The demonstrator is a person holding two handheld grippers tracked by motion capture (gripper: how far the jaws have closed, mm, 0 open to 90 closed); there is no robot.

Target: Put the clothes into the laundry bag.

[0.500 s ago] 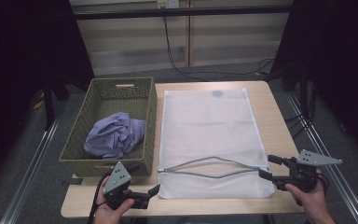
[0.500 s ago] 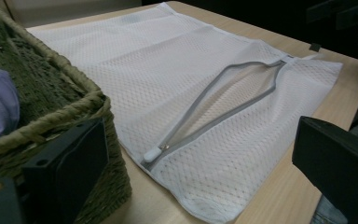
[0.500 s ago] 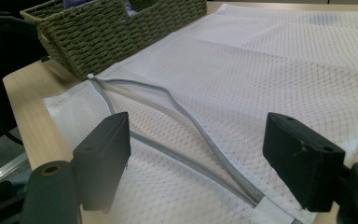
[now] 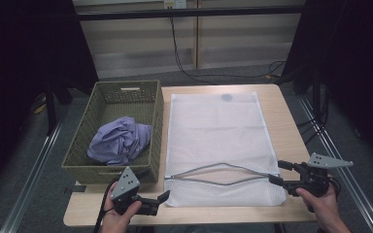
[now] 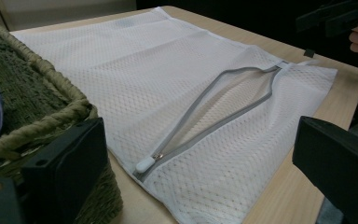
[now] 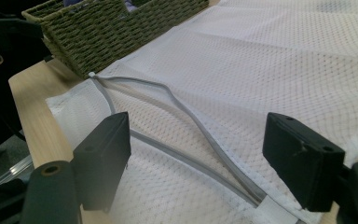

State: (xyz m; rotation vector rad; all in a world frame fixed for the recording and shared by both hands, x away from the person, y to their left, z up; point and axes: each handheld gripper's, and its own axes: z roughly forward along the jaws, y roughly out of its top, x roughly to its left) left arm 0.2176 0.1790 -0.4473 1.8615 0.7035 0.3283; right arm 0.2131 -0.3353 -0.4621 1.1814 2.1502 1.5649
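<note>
The white mesh laundry bag [image 4: 221,141] is laid flat on the table [image 4: 291,121], its grey zipper [image 5: 214,109] gaping. The white zipper pull [image 5: 145,164] is resolved between the wide-spread jaws of the left gripper [image 4: 164,196]; from above it is too small to make out. The right gripper [image 4: 278,171] is held with jaws wide and empty over the zipper's far end. The purple cloth [image 4: 120,141] in the woven basket [image 4: 126,90] is cut off at the edge beyond the left gripper's jaws.

Black hand-held gripper [image 4: 276,172], grey three-cornered plate [image 4: 329,160]
</note>
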